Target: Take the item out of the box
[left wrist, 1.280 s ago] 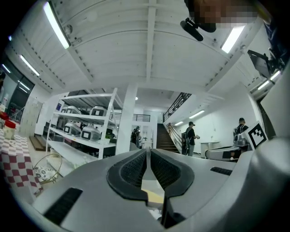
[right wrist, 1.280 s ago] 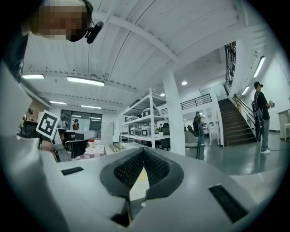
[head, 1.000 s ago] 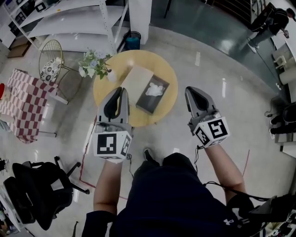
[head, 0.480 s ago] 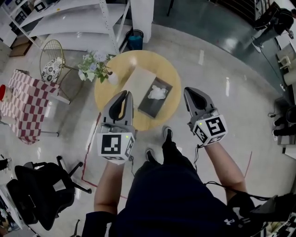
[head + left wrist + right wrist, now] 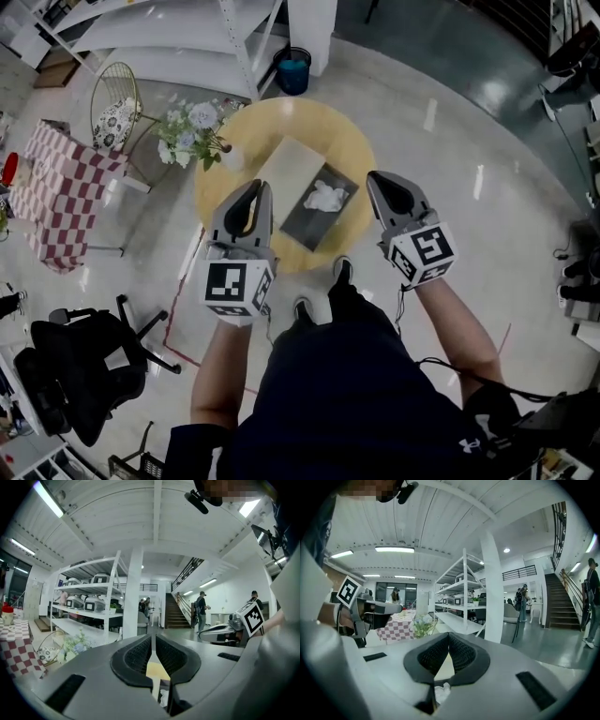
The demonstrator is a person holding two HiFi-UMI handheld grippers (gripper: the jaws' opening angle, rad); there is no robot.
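Jaws of left gripper (image 5: pixel 255 187) and right gripper (image 5: pixel 381 178) meet, holding nothing.

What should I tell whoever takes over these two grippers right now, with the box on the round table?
Left gripper: jaws shut, empty, held by the near-left edge of the round table.
Right gripper: jaws shut, empty, held by the table's near-right edge.
Box: dark, open, mid-table. The white item lies inside it. A pale flat panel lies along its left side.
Done: nothing grasped yet.
Left: open one gripper, reach into the box, grip the white item, lift it out.
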